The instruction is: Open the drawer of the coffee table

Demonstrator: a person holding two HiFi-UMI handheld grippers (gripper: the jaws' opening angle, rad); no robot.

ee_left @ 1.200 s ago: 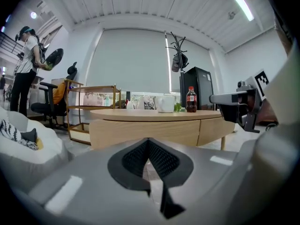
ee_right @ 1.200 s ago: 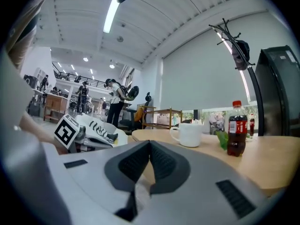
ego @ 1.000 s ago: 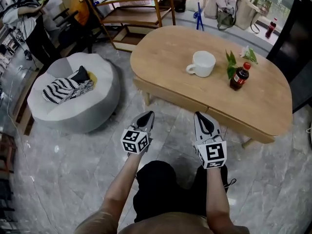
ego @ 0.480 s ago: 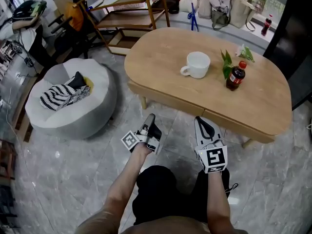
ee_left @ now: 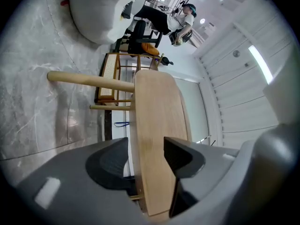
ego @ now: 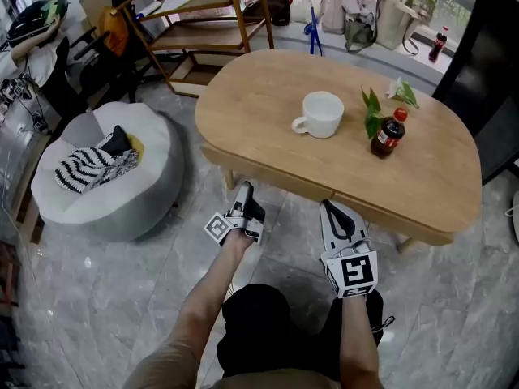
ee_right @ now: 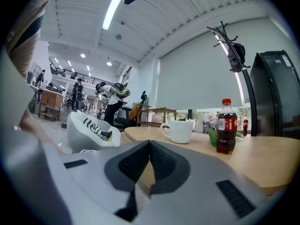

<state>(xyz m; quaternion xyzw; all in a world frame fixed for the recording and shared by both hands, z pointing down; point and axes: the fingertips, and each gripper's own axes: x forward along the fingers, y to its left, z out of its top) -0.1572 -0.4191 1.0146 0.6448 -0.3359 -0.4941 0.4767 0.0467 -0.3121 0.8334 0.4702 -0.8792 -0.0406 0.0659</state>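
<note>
The drawer (ego: 272,175) sits in the front of the table (ego: 243,96), just ahead of the left gripper (ego: 246,193). That gripper is rolled sideways. Its jaws have just been opening and stand apart, with the drawer front in the gap, unpressed. The right gripper (ego: 332,209) is clenched and empty. One mug (ego: 318,113) and one bottle (ego: 388,133) stand on top.

One wooden counter (ego: 268,136) carries one white mug (ego: 320,114), one cola bottle (ego: 388,133) and one leafy sprig (ego: 371,108). A second bottle (ego: 439,43) stands on the far ledge (label too small to read). There is one grey pouf (ego: 138,197), one striped cloth (ego: 85,168) and one wooden rack (ego: 203,31). There are two grippers: the left gripper (ego: 245,191) and the right gripper (ego: 328,207).
</note>
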